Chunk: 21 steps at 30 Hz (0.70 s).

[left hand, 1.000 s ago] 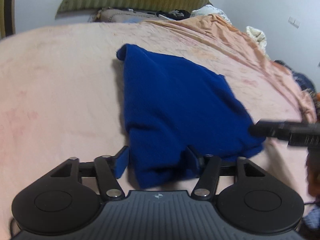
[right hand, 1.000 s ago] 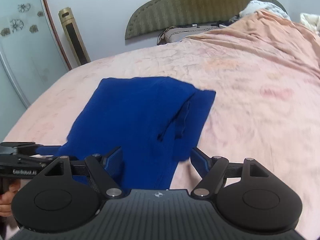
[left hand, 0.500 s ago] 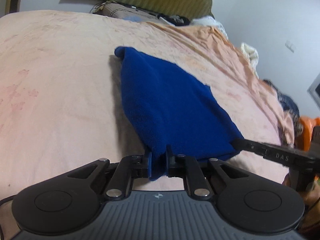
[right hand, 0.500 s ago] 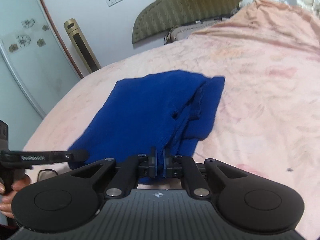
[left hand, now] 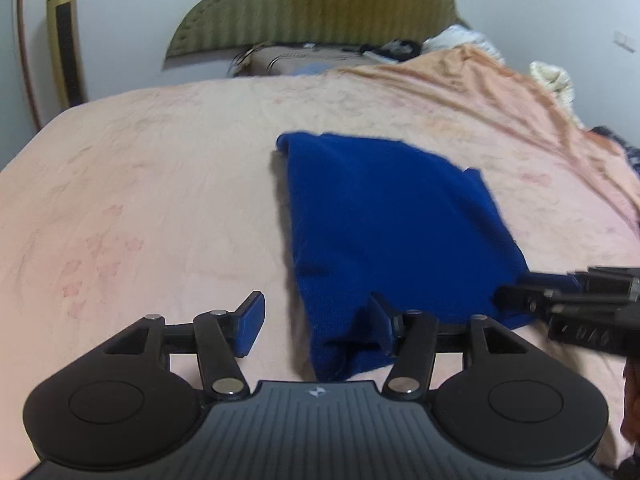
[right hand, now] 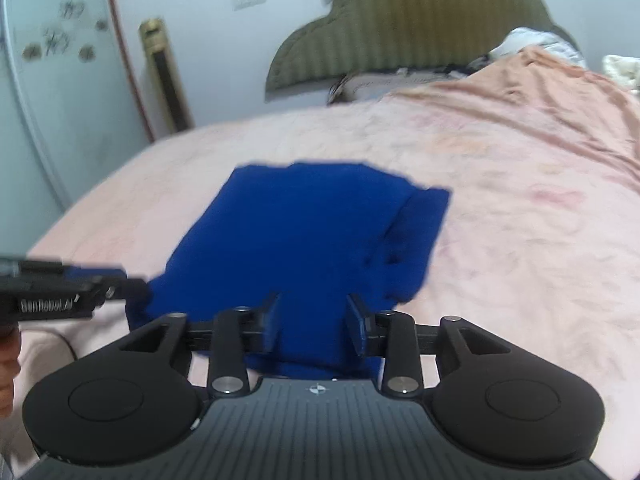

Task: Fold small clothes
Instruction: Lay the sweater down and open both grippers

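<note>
A folded blue garment (left hand: 392,224) lies flat on the pink bed cover (left hand: 140,208); it also shows in the right wrist view (right hand: 304,236). My left gripper (left hand: 316,324) is open at the garment's near left corner, its right finger over the cloth and its left finger over bare cover. My right gripper (right hand: 314,326) is open, its fingers on either side of the garment's near edge. Each gripper shows in the other's view, the right one (left hand: 568,304) at the garment's near right corner and the left one (right hand: 80,292) at its near left corner.
A green padded headboard (left hand: 320,12) stands at the far end with pillows and loose clothes (left hand: 460,40) below it. A gold floor-standing unit (left hand: 66,40) stands by the wall at the left. The cover bunches into folds at the far right (left hand: 560,120).
Both grippers were shut on the garment's near edge half a second ago and have opened and let go. The garment now rests flat.
</note>
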Tool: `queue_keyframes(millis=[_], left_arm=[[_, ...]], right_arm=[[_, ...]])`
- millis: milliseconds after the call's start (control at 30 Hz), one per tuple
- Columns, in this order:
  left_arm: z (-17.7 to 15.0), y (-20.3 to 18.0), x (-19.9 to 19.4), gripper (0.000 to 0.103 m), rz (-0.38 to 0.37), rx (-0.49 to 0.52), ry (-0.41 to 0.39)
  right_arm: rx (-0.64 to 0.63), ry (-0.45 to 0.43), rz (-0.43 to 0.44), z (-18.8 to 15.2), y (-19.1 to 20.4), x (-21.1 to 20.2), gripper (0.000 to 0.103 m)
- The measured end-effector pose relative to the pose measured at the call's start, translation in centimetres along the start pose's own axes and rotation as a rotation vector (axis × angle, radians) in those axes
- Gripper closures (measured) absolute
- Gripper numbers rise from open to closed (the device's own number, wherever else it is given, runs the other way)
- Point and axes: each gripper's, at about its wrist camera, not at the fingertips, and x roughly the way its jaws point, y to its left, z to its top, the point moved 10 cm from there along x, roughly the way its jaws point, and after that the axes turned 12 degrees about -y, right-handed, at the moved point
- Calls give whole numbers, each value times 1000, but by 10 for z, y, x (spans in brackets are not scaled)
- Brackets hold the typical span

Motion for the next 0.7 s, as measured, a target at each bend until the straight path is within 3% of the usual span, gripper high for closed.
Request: queue_keyframes(millis=[100,167,333,533,700], left_arm=[[-10,4,3,47,40,-9,28],[-14,6,3,47,55,-28,39],[-19,6,2,43,90,-46,41],[-25,2,-4,40,112,-21,43],[-29,0,-6,35,131,-2,52]], right_arm=[[-42,59,-71,-19,-3,12,60],[-1,42,-57,-17,-2,5,58],[-2,17,-69,-14,2,-3,33],[11,15,-82,-21,9,-8,13],[0,19,-116,-26,13,-11,4]])
